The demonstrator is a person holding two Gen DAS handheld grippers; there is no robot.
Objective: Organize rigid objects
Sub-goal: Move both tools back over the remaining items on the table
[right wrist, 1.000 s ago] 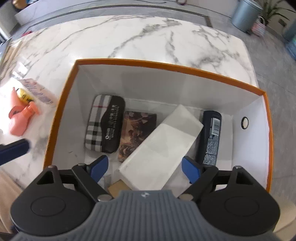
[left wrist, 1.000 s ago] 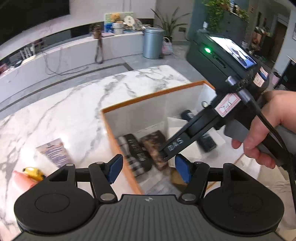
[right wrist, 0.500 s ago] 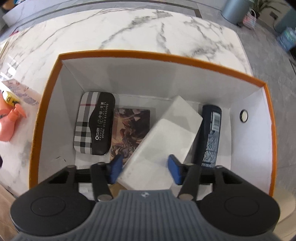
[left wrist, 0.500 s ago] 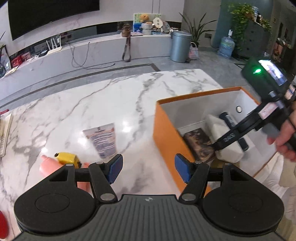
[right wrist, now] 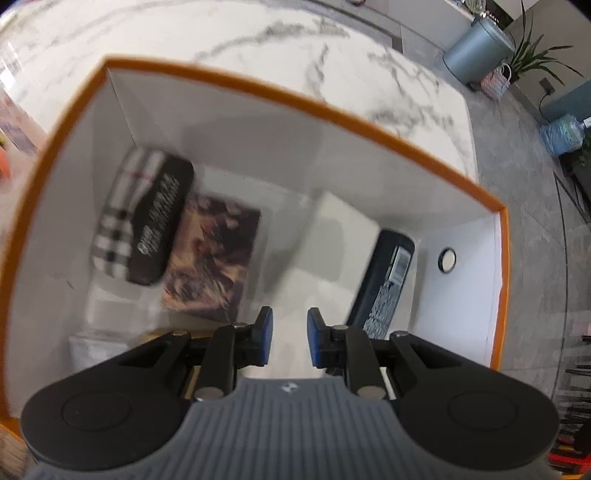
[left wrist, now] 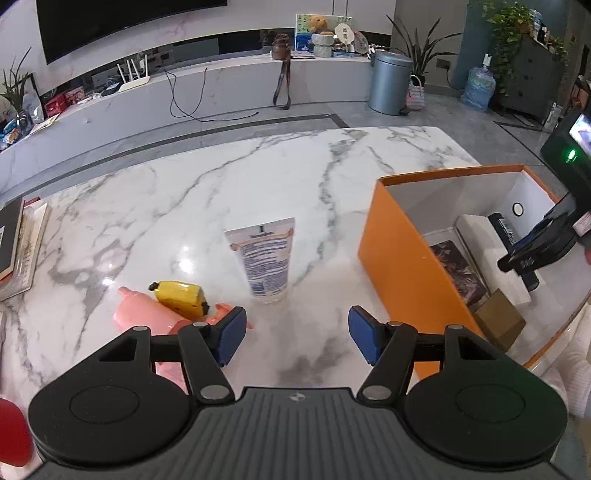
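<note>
- Left gripper (left wrist: 297, 339): fingers wide, empty, above tabletop (left wrist: 221, 192) near white tube (left wrist: 264, 264).
- Right gripper (right wrist: 290, 338): fingers closing, narrow gap, nothing gripped, over orange box (right wrist: 332, 110).

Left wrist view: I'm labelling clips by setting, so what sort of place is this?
Most likely a home living room: a large dark TV screen above a long marble media bench, potted plants, and a marble table in front.
</note>
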